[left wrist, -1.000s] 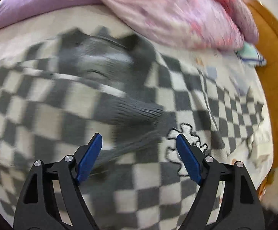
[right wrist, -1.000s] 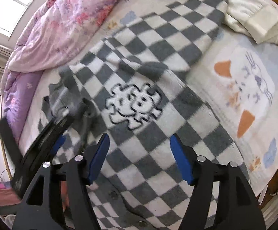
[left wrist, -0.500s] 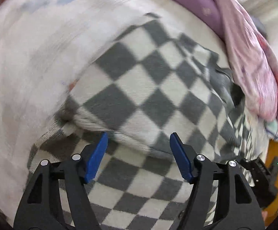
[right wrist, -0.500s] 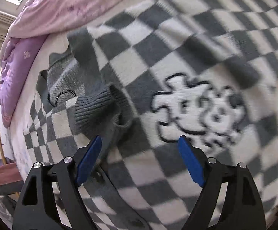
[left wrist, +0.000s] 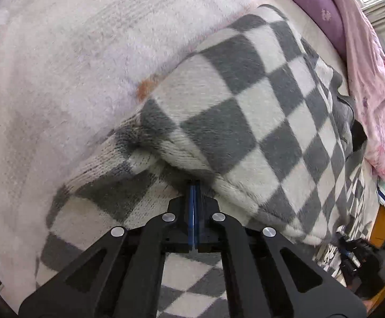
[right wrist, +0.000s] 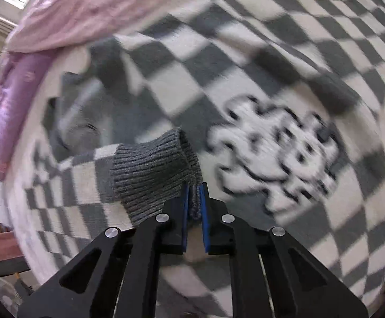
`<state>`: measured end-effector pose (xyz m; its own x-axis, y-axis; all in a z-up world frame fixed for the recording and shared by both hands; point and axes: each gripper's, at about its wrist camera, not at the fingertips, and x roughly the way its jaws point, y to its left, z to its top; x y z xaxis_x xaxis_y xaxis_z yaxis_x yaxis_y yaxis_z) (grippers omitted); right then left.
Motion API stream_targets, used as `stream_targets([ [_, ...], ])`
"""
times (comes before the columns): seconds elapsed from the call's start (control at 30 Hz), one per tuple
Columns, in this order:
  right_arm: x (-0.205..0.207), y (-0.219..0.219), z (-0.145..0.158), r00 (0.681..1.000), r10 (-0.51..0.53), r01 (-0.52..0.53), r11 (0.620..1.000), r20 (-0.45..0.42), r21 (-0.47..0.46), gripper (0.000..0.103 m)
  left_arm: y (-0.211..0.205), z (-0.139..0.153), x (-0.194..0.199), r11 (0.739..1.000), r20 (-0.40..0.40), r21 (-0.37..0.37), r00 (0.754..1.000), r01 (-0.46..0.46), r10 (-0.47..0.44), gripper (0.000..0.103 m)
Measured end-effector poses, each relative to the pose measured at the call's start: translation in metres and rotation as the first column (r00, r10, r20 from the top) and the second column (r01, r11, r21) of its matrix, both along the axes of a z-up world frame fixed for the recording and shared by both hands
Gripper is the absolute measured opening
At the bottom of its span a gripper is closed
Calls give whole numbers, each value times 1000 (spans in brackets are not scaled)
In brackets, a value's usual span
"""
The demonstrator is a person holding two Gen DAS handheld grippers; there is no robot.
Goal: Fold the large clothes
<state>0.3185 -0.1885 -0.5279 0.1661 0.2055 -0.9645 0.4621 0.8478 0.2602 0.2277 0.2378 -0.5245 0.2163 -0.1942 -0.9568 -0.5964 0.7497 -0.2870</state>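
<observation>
Through my left wrist camera, my left claw is pressed together on the sweater, pinching where a checkered fold bulges just ahead and to the right, hiding what lies under it. A pale fleecy sheet spreads ahead-left; a purple quilt and pink duvet lie far ahead-right. Through my right wrist camera, my right claw pinches the grey ribbed cuff, which bunches ahead-left. The sweater's white motif sits ahead-right, blurred, with the duvet beyond.
</observation>
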Motion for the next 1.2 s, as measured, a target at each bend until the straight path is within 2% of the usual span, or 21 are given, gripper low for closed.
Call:
stream_targets([
  [0.07,-2,-3,-7,1000,-20,19,1000,20,19,9,1,1,0,1000,2,-5,1000,23,-23,0],
  [0.13,2,-4,0,1000,-12,12,1000,3,15,13,1,12,3,997,-4,-12,997,77,-77,0],
  [0.2,5,-9,12,1000,-24,24,999,8,23,31,-3,27,9,990,-9,0,990,141,-141,10],
  [0.23,7,-14,20,998,-44,42,998,45,41,55,-5,38,13,984,2,20,984,177,-177,30],
  [0.27,8,-17,26,996,-55,51,998,71,45,70,-5,50,18,978,24,44,978,204,-205,46],
  [0.37,28,-22,36,994,-28,25,999,104,28,71,-8,77,45,958,83,94,957,271,-279,54],
  [0.43,37,-17,29,997,0,-2,1000,78,19,71,-8,86,66,952,129,115,946,284,-298,64],
  [0.6,53,0,-1,998,65,-65,998,6,17,69,3,72,152,942,208,170,924,289,-321,64],
  [0.63,54,2,-4,998,64,-65,997,17,31,51,7,65,167,944,218,173,923,282,-316,64],
  [0.67,55,4,-6,997,72,-73,997,21,38,23,12,51,187,947,197,188,934,261,-297,64],
  [0.7,56,9,-7,996,92,-92,996,10,-11,19,15,39,198,948,184,204,941,246,-284,63],
  [0.73,57,10,-7,995,100,-99,995,20,-28,15,19,27,208,951,185,196,943,240,-276,50],
  [0.77,57,11,-6,995,97,-96,995,30,-36,12,23,10,218,957,170,143,947,251,-274,42],
  [0.83,59,8,0,995,82,-80,996,55,-28,9,29,5,219,952,148,157,946,264,-287,31],
  [0.93,72,7,18,987,93,-90,995,131,-31,7,33,22,215,927,179,212,921,308,-347,17],
  [0.97,76,7,18,985,101,-99,995,141,-26,7,34,21,216,926,166,223,924,305,-344,17],
  [1.03,86,9,0,988,120,-115,992,93,-52,7,36,11,223,932,144,214,935,291,-325,17],
  [1.07,87,11,-16,990,135,-131,989,50,-75,8,36,5,226,931,133,226,938,286,-320,23],
  [1.1,87,9,-18,990,133,-129,989,50,-77,7,34,2,228,928,123,238,939,288,-323,27],
  [1.13,86,9,-14,990,131,-126,989,49,-82,10,30,3,230,918,105,261,937,298,-334,30],
  [1.2,82,8,0,992,124,-121,987,27,-102,38,22,17,226,892,87,313,925,326,-369,43],
])
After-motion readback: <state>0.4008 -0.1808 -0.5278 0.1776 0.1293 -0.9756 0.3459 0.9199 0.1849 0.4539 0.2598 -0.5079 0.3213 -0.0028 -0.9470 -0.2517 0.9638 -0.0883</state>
